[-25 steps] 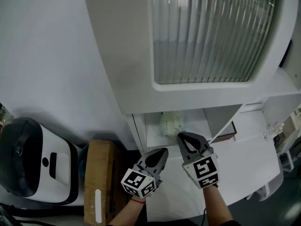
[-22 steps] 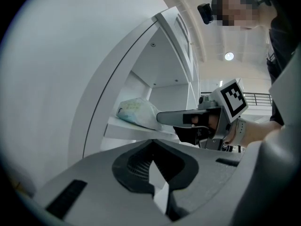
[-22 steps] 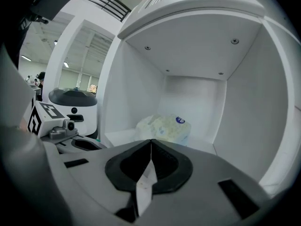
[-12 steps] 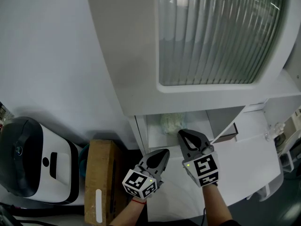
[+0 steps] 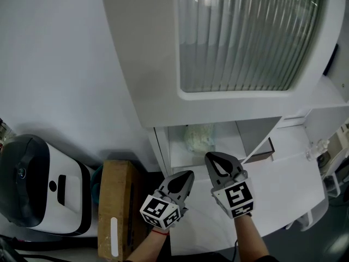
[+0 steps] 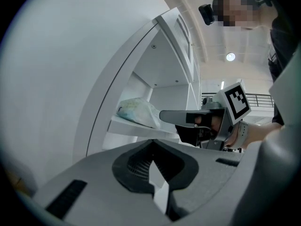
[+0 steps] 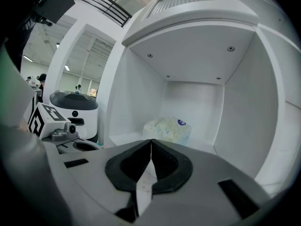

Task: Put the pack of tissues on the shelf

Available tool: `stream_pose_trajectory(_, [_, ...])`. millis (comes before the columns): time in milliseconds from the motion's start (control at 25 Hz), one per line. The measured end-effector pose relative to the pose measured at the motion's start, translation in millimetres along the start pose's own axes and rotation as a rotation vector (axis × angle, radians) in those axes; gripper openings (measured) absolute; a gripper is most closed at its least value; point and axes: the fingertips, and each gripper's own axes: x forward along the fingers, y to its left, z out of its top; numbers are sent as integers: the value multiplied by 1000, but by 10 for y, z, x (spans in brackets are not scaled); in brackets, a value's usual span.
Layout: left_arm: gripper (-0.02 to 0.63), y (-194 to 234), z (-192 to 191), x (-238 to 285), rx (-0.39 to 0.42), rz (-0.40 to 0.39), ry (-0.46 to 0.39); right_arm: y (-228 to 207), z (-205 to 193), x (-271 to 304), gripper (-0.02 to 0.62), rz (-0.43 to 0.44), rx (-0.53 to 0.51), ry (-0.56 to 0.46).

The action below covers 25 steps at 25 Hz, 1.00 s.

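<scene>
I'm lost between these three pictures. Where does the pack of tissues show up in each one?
Head view: the pack of tissues sits just above the middle, in the open white niche.
Left gripper view: the pack of tissues is left of the middle, seen from the side.
Right gripper view: the pack of tissues is near the middle, towards the back wall.
Shared landmark: the white shelf it lies on.

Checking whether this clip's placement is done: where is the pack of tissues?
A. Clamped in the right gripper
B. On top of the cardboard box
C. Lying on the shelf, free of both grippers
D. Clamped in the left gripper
C: the pack of tissues lies on the shelf, while the right gripper and the left gripper are both shut on nothing, short of it.
</scene>
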Motion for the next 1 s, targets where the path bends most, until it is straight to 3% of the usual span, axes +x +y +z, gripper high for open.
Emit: stream_pose_trajectory(1000, [6, -354, -60, -338, 21, 53, -15, 505, -451, -557, 5, 78, 111, 11])
